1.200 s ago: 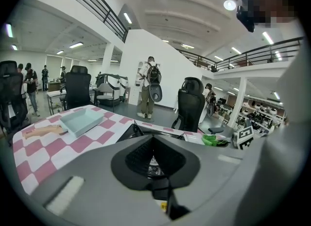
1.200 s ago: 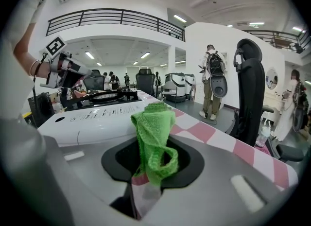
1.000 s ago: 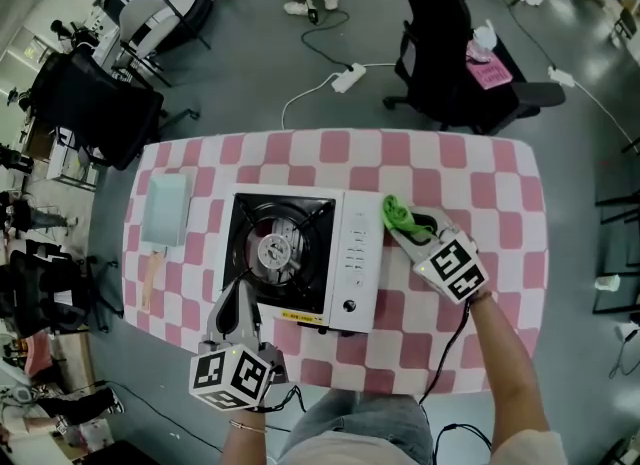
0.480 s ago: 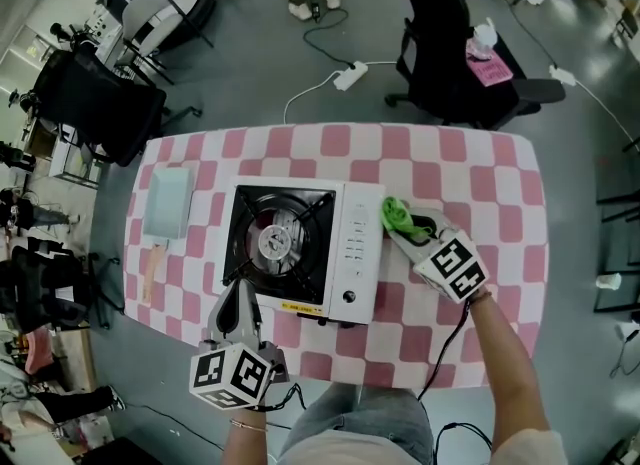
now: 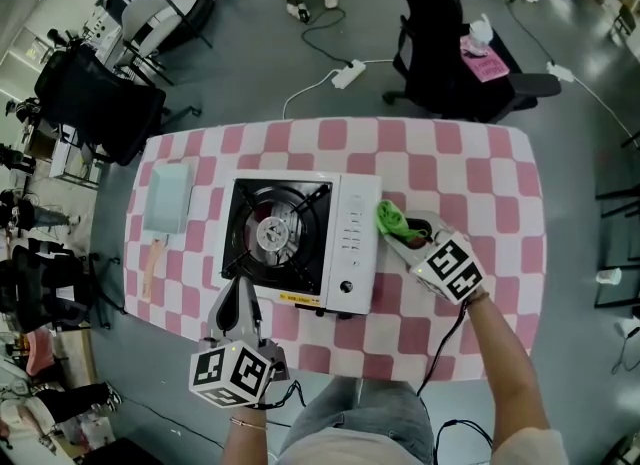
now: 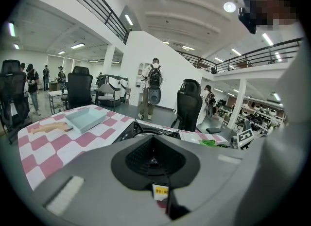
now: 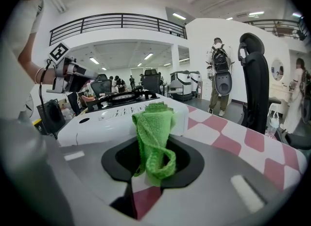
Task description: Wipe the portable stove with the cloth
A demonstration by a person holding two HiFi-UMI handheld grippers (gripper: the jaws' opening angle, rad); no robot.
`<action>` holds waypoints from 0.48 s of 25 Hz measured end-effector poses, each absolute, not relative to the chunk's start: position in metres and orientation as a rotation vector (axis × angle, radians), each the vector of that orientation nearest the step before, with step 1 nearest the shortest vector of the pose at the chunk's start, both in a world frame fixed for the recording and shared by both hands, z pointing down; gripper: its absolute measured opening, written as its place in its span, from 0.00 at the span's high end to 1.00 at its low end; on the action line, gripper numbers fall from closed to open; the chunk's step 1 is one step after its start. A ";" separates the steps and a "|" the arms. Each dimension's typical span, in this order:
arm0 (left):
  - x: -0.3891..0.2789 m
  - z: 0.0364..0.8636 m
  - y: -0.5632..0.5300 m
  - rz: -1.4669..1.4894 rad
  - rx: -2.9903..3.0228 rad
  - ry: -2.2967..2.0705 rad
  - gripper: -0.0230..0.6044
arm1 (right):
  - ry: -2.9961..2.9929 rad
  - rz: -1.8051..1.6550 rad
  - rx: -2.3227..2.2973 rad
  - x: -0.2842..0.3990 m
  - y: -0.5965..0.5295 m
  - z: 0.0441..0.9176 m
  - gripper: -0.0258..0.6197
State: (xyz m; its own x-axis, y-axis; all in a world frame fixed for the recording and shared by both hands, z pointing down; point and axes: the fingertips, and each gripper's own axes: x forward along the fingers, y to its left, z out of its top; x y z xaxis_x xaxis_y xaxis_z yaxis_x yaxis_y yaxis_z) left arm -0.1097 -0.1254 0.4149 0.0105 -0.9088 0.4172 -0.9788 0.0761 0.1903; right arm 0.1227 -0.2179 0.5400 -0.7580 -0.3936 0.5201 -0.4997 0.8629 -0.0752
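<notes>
The white portable stove (image 5: 345, 208) with its black burner (image 5: 270, 236) sits mid-table; it also shows as the stove (image 7: 119, 118) in the right gripper view. My right gripper (image 5: 396, 231) is shut on a green cloth (image 5: 389, 217), held just off the stove's right edge beside the control panel. That cloth (image 7: 154, 137) hangs bunched between the jaws. My left gripper (image 5: 240, 300) hovers at the stove's near left corner with its jaws closed together and nothing in them; the burner (image 6: 146, 132) lies just beyond it.
A pale blue tray (image 5: 166, 202) and a wooden-handled tool (image 5: 152, 265) lie at the table's left (image 5: 470, 163). Office chairs (image 5: 460, 63) and a power strip (image 5: 347, 76) stand on the floor beyond. People stand in the background.
My right gripper with the cloth has shifted slightly left, closer to the stove's right edge. The left gripper has stayed in place.
</notes>
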 end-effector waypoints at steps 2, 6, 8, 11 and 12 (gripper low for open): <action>-0.109 0.414 -0.122 0.218 1.866 -1.931 0.96 | -2.534 0.287 0.647 0.122 -0.214 0.540 0.80; -0.110 0.414 -0.116 0.219 1.865 -1.931 0.96 | -2.536 0.287 0.639 0.121 -0.206 0.540 0.80; -0.109 0.414 -0.113 0.221 1.863 -1.929 0.96 | -2.537 0.292 0.639 0.120 -0.202 0.540 0.80; -0.108 0.414 -0.111 0.222 1.870 -1.924 0.96 | -2.538 0.303 0.642 0.119 -0.195 0.541 0.80; -0.107 0.413 -0.111 0.221 1.875 -1.923 0.96 | -2.539 0.306 0.642 0.119 -0.193 0.541 0.80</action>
State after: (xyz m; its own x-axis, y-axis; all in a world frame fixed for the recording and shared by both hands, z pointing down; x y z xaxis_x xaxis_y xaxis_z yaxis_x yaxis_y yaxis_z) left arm -0.1072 -0.1107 0.4133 0.0189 -0.9087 0.4171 -0.9796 0.0667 0.1896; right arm 0.1192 -0.1929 0.5410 -0.7641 -0.3838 0.5186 -0.4960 0.8635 -0.0917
